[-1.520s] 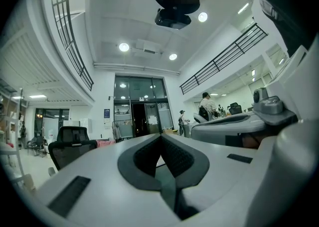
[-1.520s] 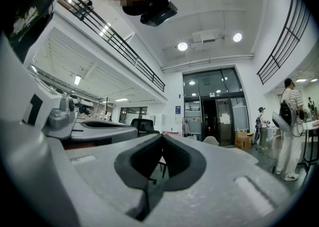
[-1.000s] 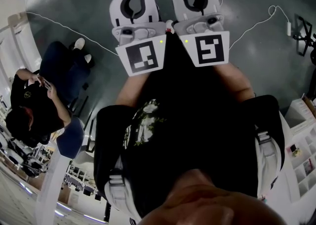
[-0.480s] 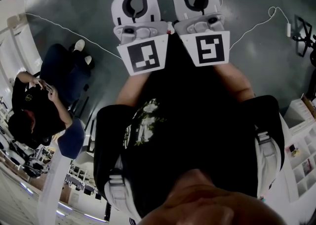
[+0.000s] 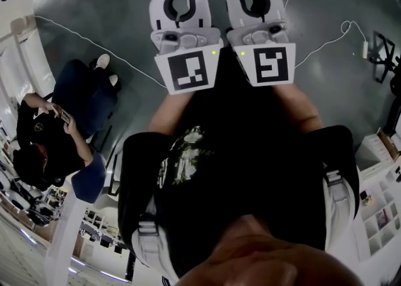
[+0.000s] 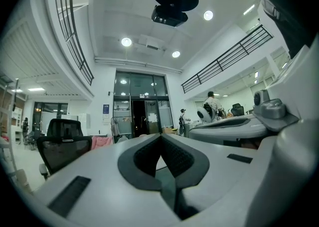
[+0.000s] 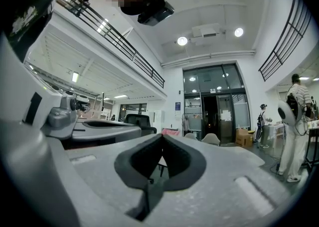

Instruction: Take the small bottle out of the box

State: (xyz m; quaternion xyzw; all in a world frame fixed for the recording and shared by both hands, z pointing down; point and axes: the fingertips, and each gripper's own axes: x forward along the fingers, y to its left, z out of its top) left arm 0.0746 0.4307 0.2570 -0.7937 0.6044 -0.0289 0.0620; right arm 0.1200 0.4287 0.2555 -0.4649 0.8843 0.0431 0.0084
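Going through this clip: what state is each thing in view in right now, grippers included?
left gripper: shut, nothing between the jaws.
right gripper: shut, empty.
seated person: bent over a phone in the hands.
cable: lying loose on the floor.
box and small bottle: not in view.

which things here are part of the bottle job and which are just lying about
Job: left gripper, right gripper, both shut and empty; nothing else for it in view.
Lying about: floor cable, seated person, office chair.
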